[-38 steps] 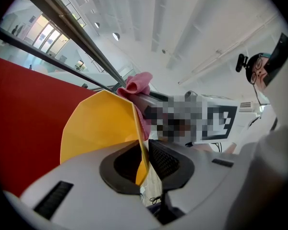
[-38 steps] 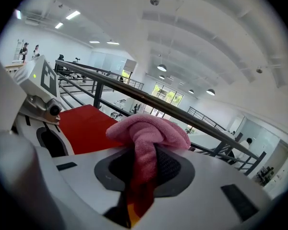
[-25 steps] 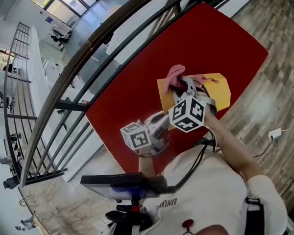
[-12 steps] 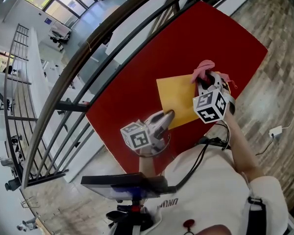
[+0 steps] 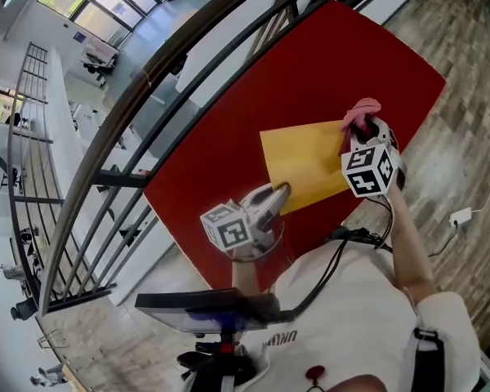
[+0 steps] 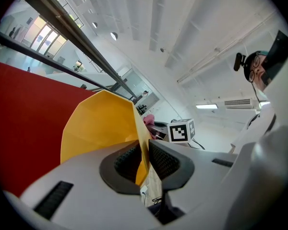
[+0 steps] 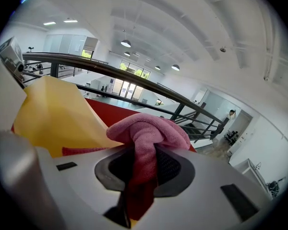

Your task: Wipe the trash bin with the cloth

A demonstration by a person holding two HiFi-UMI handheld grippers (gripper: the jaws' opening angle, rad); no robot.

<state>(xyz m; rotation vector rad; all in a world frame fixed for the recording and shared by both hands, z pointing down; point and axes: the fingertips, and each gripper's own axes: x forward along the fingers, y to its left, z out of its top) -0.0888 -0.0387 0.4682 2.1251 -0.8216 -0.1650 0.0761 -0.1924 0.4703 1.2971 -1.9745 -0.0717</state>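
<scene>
Head view: left gripper (image 5: 279,193) pinches the trash bin (image 5: 306,162) rim; right gripper (image 5: 358,129) clamps the cloth (image 5: 364,107) at its corner. Wiping looks unfinished.

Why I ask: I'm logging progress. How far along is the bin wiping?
Done: the left gripper has its jaws clamped on a wall of the yellow trash bin, steadying it; the right gripper has its jaws shut on the pink cloth. In hand: the cloth is at the bin's far right corner. Left: no wiped area shows, so treat the wiping as unfinished.
</scene>
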